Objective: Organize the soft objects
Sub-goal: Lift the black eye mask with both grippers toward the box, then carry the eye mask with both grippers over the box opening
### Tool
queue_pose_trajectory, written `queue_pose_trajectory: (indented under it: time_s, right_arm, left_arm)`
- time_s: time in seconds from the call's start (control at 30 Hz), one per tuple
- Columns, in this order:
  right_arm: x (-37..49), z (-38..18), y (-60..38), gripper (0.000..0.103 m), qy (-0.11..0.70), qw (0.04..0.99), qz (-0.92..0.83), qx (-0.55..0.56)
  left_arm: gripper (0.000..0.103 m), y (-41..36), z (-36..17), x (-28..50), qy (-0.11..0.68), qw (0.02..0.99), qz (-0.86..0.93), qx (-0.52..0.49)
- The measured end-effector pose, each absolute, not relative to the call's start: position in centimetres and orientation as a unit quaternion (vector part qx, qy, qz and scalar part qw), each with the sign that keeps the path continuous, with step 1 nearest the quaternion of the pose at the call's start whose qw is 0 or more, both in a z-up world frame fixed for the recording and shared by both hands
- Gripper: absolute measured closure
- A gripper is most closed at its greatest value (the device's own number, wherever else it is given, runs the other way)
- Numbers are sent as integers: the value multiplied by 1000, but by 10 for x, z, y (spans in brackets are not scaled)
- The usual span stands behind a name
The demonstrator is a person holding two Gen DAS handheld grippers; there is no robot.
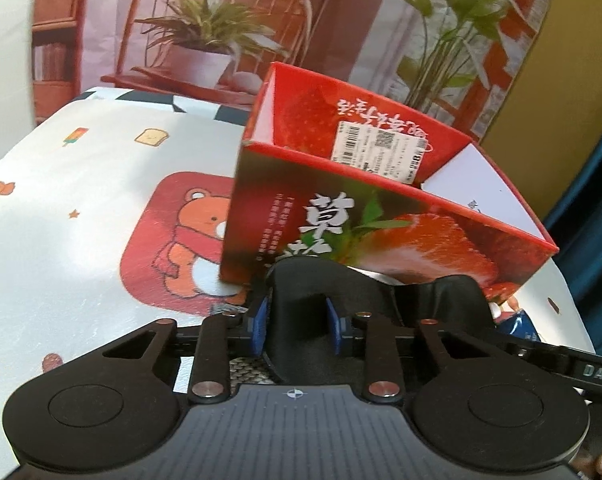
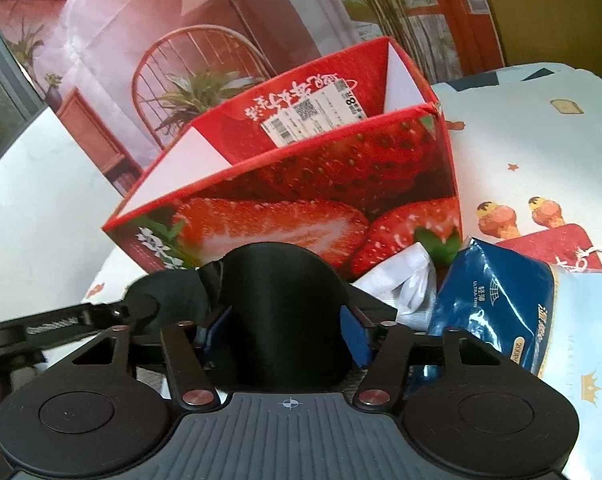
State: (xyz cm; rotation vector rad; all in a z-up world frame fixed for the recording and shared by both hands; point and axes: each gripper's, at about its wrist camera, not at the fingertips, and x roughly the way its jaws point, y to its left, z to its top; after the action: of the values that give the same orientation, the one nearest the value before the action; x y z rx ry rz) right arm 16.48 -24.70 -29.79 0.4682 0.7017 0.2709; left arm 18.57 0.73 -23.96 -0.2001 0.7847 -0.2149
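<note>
- Left gripper [image 1: 297, 320]: you have its blue pads clamped on one end of a black soft item [image 1: 375, 300], likely an eye mask, held just in front of the box's near wall.
- Strawberry box [image 1: 381, 216]: open-topped, standing on the cartoon-print tablecloth [image 1: 61, 240]; the visible part of its interior shows only a label, no soft goods yet.
- Right gripper [image 2: 283, 336]: you hold the other end of the same black item between its pads, jaws narrow.
- White cloth [image 2: 397, 284]: lying on the table at the box's foot, not stowed.
- Blue tissue pack [image 2: 489, 304]: beside the cloth, right of the box, not stowed.
- Progress, as judged: early; the black item is poised for the box, the cloth and pack remain.
</note>
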Motion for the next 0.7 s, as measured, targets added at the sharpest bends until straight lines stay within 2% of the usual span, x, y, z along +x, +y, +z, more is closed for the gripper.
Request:
queue_pose_trajectory:
  time_s: [0.1, 0.23, 0.4, 0.7]
  right_arm:
    - [162, -293, -246, 59, 333, 904, 147, 224]
    - [158, -285, -242, 76, 318, 908, 166, 214]
    - [154, -275, -240, 79, 297, 917, 174, 201]
    - [150, -240, -241, 80, 238, 940, 184, 157]
  left_arm:
    - [74, 8, -239, 185, 378, 915, -100, -96]
    - [75, 8, -237, 183, 375, 917, -100, -97]
    - [77, 9, -231, 179, 359, 921, -104, -108]
    - [81, 6, -188, 164, 275, 946, -137, -102]
